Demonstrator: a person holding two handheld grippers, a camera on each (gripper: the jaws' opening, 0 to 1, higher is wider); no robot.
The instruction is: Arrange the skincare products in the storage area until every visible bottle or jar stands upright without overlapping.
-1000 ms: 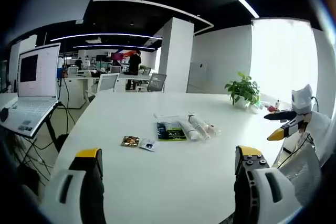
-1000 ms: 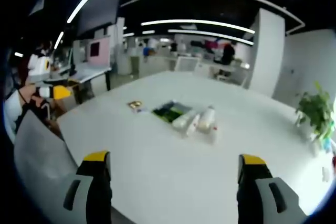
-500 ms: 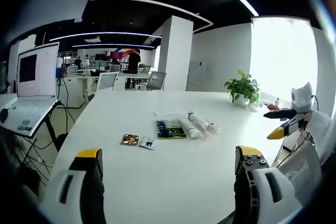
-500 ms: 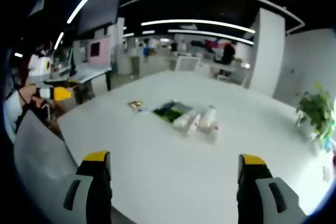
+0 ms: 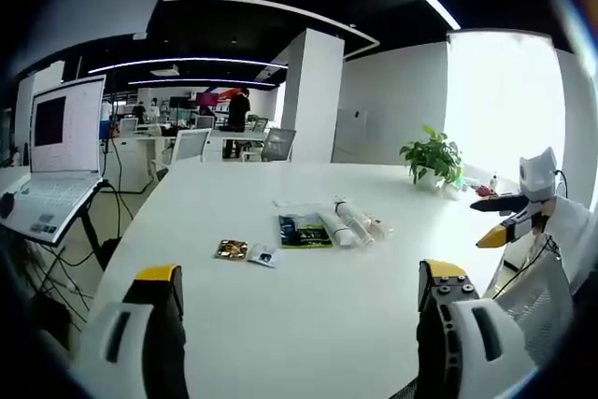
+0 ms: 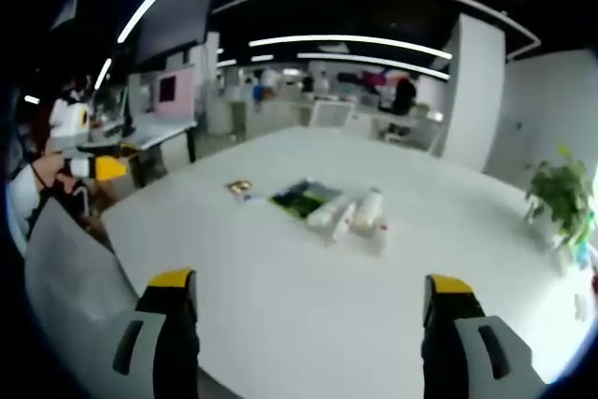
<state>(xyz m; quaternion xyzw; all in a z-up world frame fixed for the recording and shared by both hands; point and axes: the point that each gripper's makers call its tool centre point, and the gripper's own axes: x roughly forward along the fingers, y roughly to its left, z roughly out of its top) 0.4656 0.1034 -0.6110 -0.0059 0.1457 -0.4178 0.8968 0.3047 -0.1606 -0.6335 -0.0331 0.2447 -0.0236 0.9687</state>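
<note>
both hand-held grippers, left (image 5: 297,296) and right (image 6: 306,310), hang wide apart and empty over the white counter (image 5: 308,315), the bottles (image 5: 350,225) lying flat well ahead beside a green packet (image 5: 304,233).

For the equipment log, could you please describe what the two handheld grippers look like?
The left gripper and right gripper look alike. Each has two chunky dark grey to black fingers with a yellow cap at the tip and a slot-shaped recess lower down. The right-hand finger in each view looks paler grey. No cables or sleeves can be made out.
</note>
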